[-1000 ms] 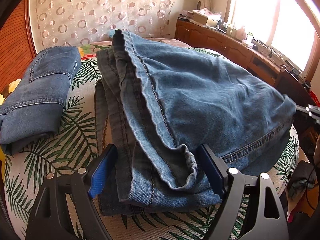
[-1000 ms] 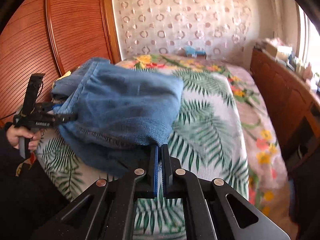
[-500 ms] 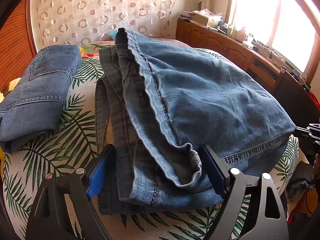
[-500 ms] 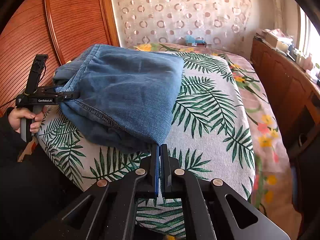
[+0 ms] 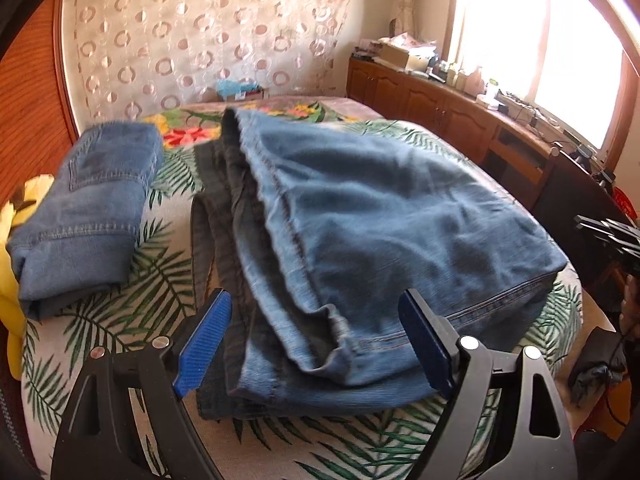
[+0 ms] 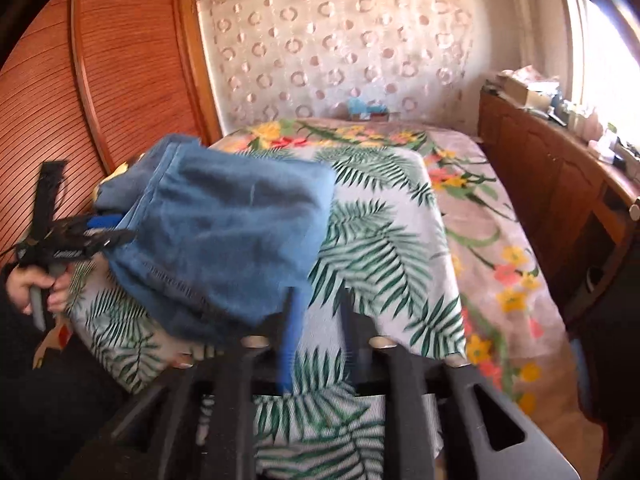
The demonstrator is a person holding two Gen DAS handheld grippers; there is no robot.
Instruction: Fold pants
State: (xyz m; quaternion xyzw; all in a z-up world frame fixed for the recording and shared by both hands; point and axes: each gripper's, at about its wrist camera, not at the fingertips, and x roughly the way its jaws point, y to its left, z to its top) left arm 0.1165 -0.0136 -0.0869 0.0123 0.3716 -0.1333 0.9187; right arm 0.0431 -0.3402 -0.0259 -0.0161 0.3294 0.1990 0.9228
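Observation:
A pair of blue jeans (image 5: 360,240) lies folded in layers on the leaf-print bed cover (image 5: 120,320). It also shows in the right wrist view (image 6: 232,240). My left gripper (image 5: 316,340) is open, its blue pads either side of the near folded edge, not pinching it. My right gripper (image 6: 320,320) is open by a small gap, just off the jeans' corner, holding nothing. The frame is motion-blurred. The left gripper also shows in the right wrist view (image 6: 80,236) at the jeans' far edge.
A second, folded pair of jeans (image 5: 88,208) lies at the left of the bed. A wooden sideboard (image 5: 480,128) with clutter runs along the right under the window. A slatted wooden wardrobe (image 6: 100,100) stands at the left. A yellow object (image 5: 12,288) lies by the bed's left edge.
My right gripper was shut at the jeans' corner; now it has opened and pulled back slightly. The jeans have dropped flatter onto the bed. My left gripper stays open.

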